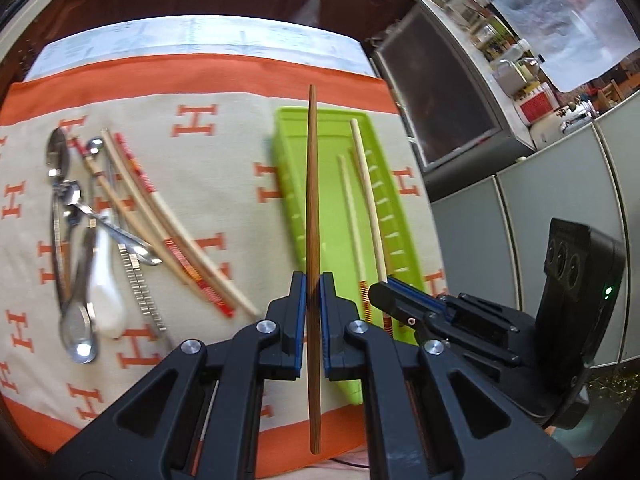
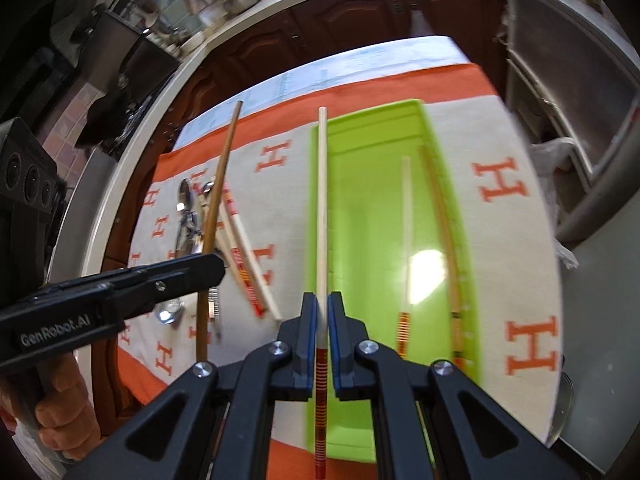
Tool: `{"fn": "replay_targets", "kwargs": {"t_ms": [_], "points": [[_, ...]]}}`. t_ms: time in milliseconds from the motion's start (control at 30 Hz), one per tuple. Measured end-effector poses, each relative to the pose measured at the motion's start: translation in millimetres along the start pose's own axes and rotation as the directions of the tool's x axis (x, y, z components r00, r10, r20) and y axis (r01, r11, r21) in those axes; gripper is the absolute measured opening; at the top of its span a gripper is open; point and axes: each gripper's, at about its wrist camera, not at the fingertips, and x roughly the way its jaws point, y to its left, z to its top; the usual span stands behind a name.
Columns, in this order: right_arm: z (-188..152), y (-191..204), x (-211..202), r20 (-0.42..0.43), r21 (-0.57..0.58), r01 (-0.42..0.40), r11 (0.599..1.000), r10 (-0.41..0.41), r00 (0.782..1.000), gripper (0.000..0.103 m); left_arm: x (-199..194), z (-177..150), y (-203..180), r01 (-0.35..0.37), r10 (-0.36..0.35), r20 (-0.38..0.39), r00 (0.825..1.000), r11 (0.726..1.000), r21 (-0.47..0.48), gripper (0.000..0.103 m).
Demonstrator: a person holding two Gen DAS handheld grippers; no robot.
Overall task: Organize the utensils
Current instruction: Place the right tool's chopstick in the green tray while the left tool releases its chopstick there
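Note:
My left gripper (image 1: 314, 304) is shut on a dark brown chopstick (image 1: 313, 200), held above the left wall of the lime-green tray (image 1: 332, 216). My right gripper (image 2: 322, 320) is shut on a pale chopstick with a red-striped end (image 2: 322, 208), held over the green tray's (image 2: 360, 200) left side. Two more pale chopsticks (image 2: 406, 220) lie lengthwise in the tray. In the right wrist view the left gripper (image 2: 212, 266) and brown chopstick (image 2: 224, 168) are at the left. Several chopsticks (image 1: 160, 216), metal spoons (image 1: 78, 332) and a white ceramic spoon (image 1: 106, 296) lie piled on the cloth to the left.
A beige cloth with orange H letters and an orange border (image 1: 208, 80) covers the table. Dark wooden cabinets stand beyond the far edge. A dark-fronted appliance (image 1: 440, 100) and grey cabinet doors (image 1: 500, 240) are to the right. A hand (image 2: 60, 404) grips the left gripper's handle.

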Motion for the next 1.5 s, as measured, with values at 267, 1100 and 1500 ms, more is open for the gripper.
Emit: {"fn": "replay_targets", "kwargs": {"t_ms": [267,1100,1500], "points": [[-1.2,-32.7,-8.6,0.019,0.025,0.053,0.998,-0.054,0.998,0.006,42.7,16.4,-26.2,0.033,-0.034,-0.041,0.999,0.999,-0.019,0.004],[7.9,-44.4,12.9,0.0,-0.005,0.145,0.989,-0.145,0.989,0.007,74.6,9.4,-33.3,-0.049,0.049,-0.018,0.999,0.999,-0.002,0.035],[-3.0,-34.7,8.6,-0.017,-0.002,0.128,0.992,-0.128,0.992,0.007,33.6,-11.6,-4.9,-0.15,0.149,0.047,0.988,0.988,0.026,0.035]]}}
